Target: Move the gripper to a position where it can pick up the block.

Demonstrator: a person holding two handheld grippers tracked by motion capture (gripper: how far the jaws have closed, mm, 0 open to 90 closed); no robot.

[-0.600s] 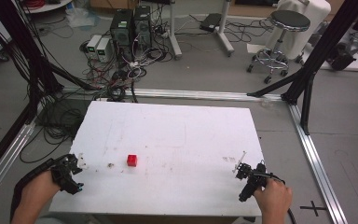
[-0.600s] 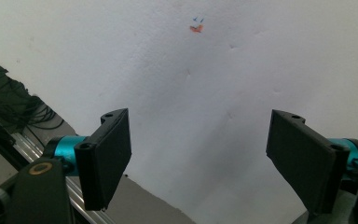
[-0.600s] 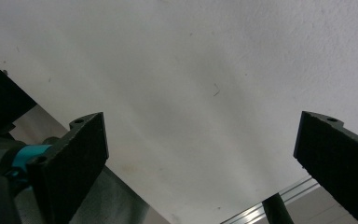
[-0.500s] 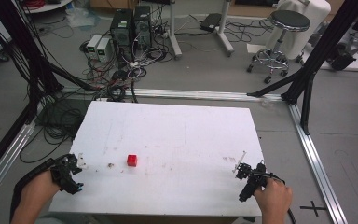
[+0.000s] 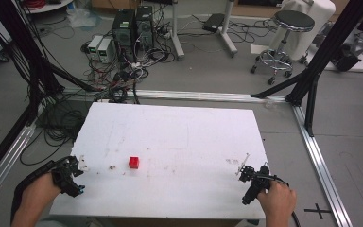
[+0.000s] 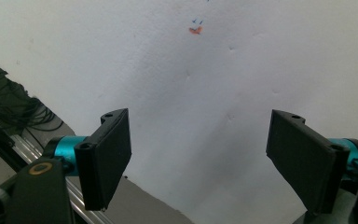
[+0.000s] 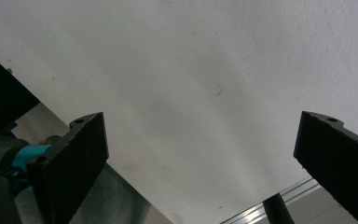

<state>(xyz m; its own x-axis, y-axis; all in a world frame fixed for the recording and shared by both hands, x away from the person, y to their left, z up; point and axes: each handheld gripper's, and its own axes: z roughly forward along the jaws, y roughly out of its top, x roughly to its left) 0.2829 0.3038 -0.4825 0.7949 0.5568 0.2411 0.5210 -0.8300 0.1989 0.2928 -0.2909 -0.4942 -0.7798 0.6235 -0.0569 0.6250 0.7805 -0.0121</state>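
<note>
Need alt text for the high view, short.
A small red block sits on a white table, left of centre, with a person's hands holding the left gripper and right gripper at the near corners. Behind are computers, cables and a stool.

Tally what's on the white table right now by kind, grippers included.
Red block: 1
Grippers, left gripper and right gripper, both open and empty: 2
Total: 3, on the white table.

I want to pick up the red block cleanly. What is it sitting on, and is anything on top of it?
The red block rests directly on the white table, with nothing on top. Its underside is hidden, so anything beneath it cannot be seen.
</note>
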